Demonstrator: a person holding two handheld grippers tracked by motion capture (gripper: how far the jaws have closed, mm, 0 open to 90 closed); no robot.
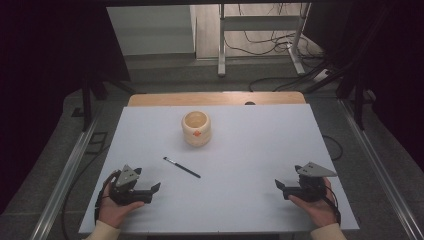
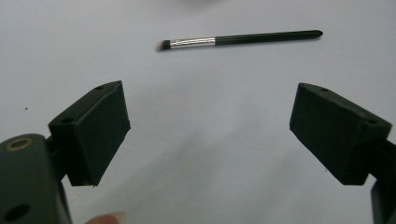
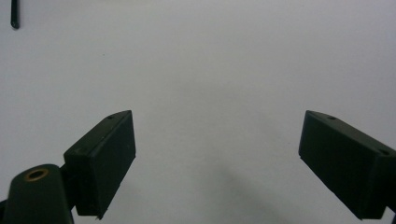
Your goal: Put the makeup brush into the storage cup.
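My left gripper (image 1: 156, 188) gapes wide, empty, near the thin black-handled brush (image 1: 181, 167); my right gripper (image 1: 280, 185) likewise, well apart from it.

In the high view the white table (image 1: 235, 150) is evenly and softly lit from above, while the surroundings at left and right fall into near-black. The floor beyond the far edge is brighter. Shadows on the table are faint and short: a thin one beside the brush (image 1: 181, 167), a soft one under the cup (image 1: 196, 128). The picture is slightly soft and grainy, with no glare.

In the left gripper view the table reads as flat grey-white with a bluish cast; the brush (image 2: 240, 39) is fairly sharp, its bristle tip blurred. A dim, diffuse shadow lies between the black jaws, whose surfaces show little detail. The right gripper view is similarly flat and dimmer toward the bottom.
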